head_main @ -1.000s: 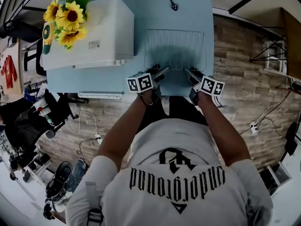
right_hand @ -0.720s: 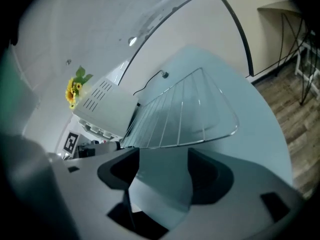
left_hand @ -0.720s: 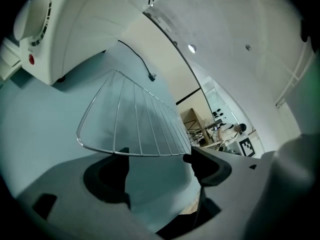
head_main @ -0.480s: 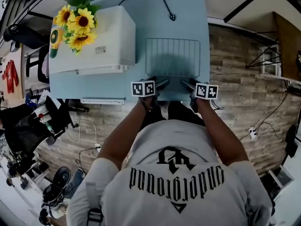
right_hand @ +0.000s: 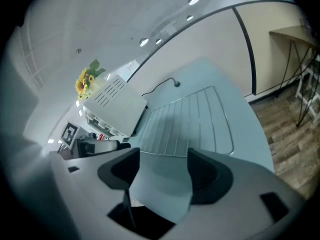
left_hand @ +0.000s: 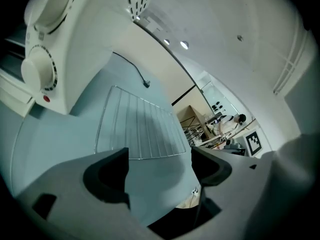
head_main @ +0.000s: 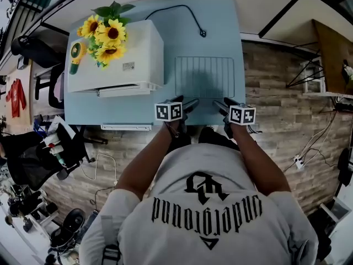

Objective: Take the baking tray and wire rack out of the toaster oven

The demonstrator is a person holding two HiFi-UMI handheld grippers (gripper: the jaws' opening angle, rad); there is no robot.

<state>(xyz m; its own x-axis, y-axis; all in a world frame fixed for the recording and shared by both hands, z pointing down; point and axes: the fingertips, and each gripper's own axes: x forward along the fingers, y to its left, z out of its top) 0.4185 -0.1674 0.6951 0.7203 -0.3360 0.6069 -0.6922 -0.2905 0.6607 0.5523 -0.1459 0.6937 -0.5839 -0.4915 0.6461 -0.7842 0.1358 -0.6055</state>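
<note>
The wire rack (head_main: 205, 77) lies flat on the light blue table (head_main: 110, 109), to the right of the white toaster oven (head_main: 118, 59). My left gripper (head_main: 192, 103) hovers just short of the rack's near left corner. My right gripper (head_main: 219, 104) hovers short of the near right corner. The jaws of both have just been opening and stand wide with nothing between them. The left gripper view shows the rack (left_hand: 137, 129) beyond open jaws, and so does the right gripper view, with the rack (right_hand: 192, 119) ahead. No baking tray is in view.
Sunflowers (head_main: 107, 33) sit on top of the oven, whose knobs (left_hand: 39, 71) loom close on the left. A black cable (head_main: 182, 10) runs across the table's far side. The table's right edge drops to a wooden floor (head_main: 276, 93).
Both grippers have let go of the rack's near edge and drawn back slightly toward the person. The rack now rests on the table.
</note>
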